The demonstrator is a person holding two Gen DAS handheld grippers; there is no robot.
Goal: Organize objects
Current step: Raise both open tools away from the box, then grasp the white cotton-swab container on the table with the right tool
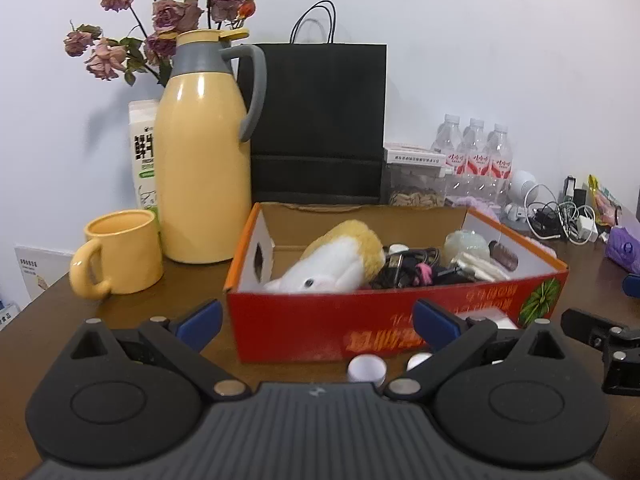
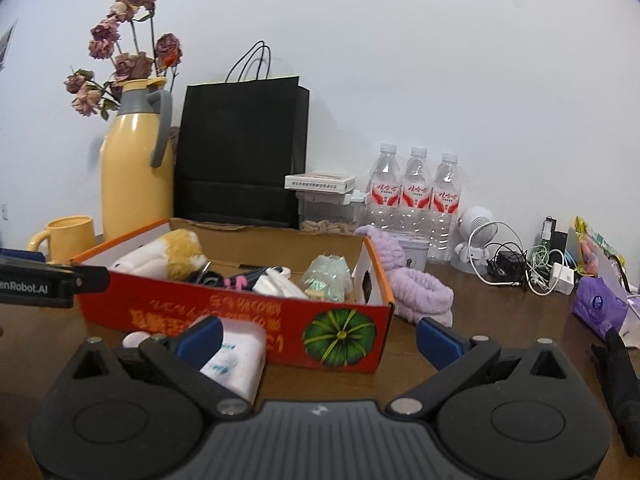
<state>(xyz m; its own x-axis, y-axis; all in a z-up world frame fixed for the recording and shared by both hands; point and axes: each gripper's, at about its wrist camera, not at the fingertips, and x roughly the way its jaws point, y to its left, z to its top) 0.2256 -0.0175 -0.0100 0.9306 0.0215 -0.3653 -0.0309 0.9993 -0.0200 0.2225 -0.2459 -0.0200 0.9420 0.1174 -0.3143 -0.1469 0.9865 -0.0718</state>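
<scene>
1. Viewing from the left wrist: left gripper [image 1: 316, 320], fingers spread wide, empty, low over the table's [image 1: 52, 320] near edge. Red cardboard box [image 1: 360, 320] directly ahead, holding a plush toy [image 1: 340, 260] and tangled cables [image 1: 408, 268]. Two small white caps [image 1: 366, 366] on the table between the fingers. Yellow mug [image 1: 120, 252] and yellow thermos [image 1: 204, 160] toward the far left corner.
2. Right wrist view: right gripper [image 2: 318, 340], fingers spread, empty. White packet [image 2: 236, 360] touching its left finger, against the box front. Purple headband [image 2: 416, 292] just beside the box's right end. Water bottles [image 2: 416, 196] along the far edge.

Milk carton [image 1: 143, 152] half hidden (behind flask [image 1: 202, 148]); label unreadable.
</scene>
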